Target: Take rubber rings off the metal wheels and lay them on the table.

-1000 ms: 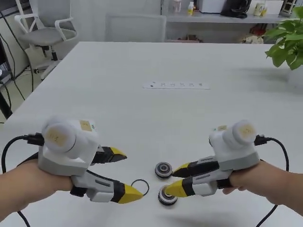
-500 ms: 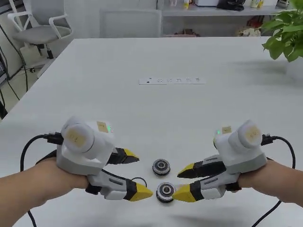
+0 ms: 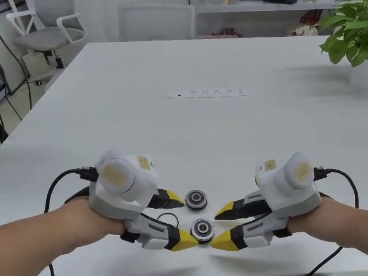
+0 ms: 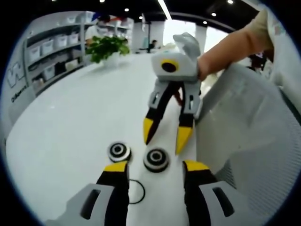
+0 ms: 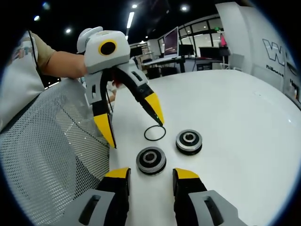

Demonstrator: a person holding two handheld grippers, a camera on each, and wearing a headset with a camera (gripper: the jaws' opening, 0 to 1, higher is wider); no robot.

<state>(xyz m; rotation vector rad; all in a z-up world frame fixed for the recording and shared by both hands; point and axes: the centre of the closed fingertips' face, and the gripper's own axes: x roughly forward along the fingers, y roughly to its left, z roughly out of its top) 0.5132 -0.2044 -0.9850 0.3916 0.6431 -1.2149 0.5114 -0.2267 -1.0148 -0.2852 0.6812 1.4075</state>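
Both pairs of jaws are spread, gripping nothing. The left gripper (image 3: 183, 221) and right gripper (image 3: 220, 227) face each other at bottom centre, with the near metal wheel (image 3: 202, 229) between their yellow tips. The second wheel (image 3: 196, 199) sits just above it. A loose rubber ring (image 3: 167, 218) lies on the table (image 3: 172, 144) between the left jaws, partly hidden by them. Farther up is a socket strip (image 3: 207, 92), and at upper right a plant (image 3: 345, 29).

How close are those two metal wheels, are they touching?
Apart. The right gripper view shows bare table between the nearer wheel and the farther wheel.
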